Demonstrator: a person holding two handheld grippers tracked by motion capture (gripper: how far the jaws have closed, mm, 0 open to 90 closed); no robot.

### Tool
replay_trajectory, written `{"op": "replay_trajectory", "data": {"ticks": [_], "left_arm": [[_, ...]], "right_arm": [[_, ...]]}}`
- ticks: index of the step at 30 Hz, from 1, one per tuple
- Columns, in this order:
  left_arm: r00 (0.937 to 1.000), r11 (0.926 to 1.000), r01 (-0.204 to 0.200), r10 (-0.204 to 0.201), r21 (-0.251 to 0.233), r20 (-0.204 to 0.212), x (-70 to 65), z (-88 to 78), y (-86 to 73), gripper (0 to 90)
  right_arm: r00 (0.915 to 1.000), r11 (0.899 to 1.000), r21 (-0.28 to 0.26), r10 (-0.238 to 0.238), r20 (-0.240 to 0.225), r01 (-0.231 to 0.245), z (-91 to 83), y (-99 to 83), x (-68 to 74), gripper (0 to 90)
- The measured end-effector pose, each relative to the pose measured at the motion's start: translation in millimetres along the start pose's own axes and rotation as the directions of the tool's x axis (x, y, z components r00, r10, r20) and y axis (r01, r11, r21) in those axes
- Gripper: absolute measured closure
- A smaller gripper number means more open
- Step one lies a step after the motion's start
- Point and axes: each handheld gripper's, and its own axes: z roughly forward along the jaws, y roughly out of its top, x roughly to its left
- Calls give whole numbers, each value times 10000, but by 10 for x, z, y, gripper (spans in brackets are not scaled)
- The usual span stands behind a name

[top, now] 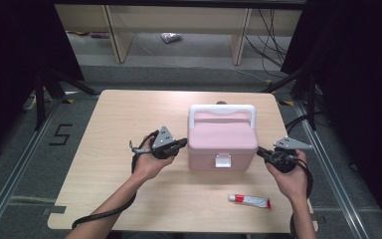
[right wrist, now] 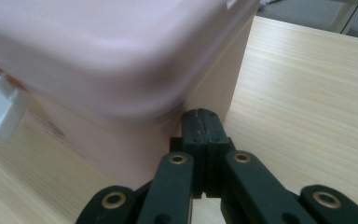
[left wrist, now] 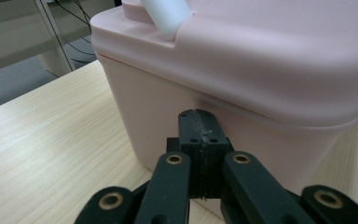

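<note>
Pink lidded box [top: 222, 141] sat just past table [top: 109, 129] centre, white handle [top: 222, 110] folded toward twelve o'clock, white latch [top: 223, 160] facing six. Left gripper [top: 181, 144] pressed at its nine o'clock wall, right gripper [top: 259, 151] at three, both clenched tight on nothing. Judged rigid, smooth, likely slippery plastic, probably light. Best squeezed low under the lid rim, or lifted by the handle. Tube [top: 249, 200] lay near five o'clock.
</note>
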Motion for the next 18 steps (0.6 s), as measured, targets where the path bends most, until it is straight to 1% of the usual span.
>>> {"op": "replay_trajectory", "data": {"ticks": [1,2,3,5,6,8,9,10,11,12,14,15,16,17,18], "left_arm": [[10000,10000,0,0,0,0,0,0,0,897],[10000,10000,-35,35,-17,-2,-4,13,6,897],[10000,10000,23,-23,-15,-44,-9,32,12,897],[10000,10000,34,-34,3,-59,-9,38,14,897],[10000,10000,24,-23,25,-74,-11,43,18,897],[10000,10000,37,-37,-32,-40,-9,46,13,897],[10000,10000,3,-3,-40,-14,-6,45,10,897],[9999,9999,147,-147,-4,-60,-14,46,10,896],[9999,9999,147,-147,-4,-60,-14,46,10,896],[9998,9999,-43,45,114,-192,-27,58,31,896],[9997,9999,-97,99,136,-201,-29,75,40,896],[9998,10000,-39,40,87,-171,-34,90,41,896],[9999,9999,-83,84,99,-123,-34,99,44,897],[10000,10000,-46,47,63,-79,-38,107,45,896],[10000,10000,-22,23,63,-66,-43,109,45,896]], "right_arm": [[10000,10000,0,0,0,0,0,0,0,900],[9988,9988,109,469,-156,-468,-6,-11,24,900],[9996,9996,24,295,-23,-295,-20,-19,5,900],[9993,9993,19,377,-35,-377,-21,-25,12,900],[9999,10000,-50,44,105,-44,-25,-25,-7,900],[9999,9999,13,134,46,-134,-27,-26,-2,900],[9997,9997,-31,259,-16,-259,-21,-31,5,900],[9995,9995,-43,323,15,-323,-20,-32,14,900],[9995,9995,-43,323,15,-323,-20,-32,14,900],[9995,9995,40,307,96,-307,-25,-25,28,900],[9996,9996,139,232,173,-235,-39,-19,26,900],[9994,9996,116,261,245,-264,-44,-22,25,900],[9995,10000,96,-22,304,19,-54,-22,-6,900],[9995,9997,26,250,201,-251,-55,-38,-3,900],[9995,9996,139,254,183,-256,-75,-41,-17,900]]}}
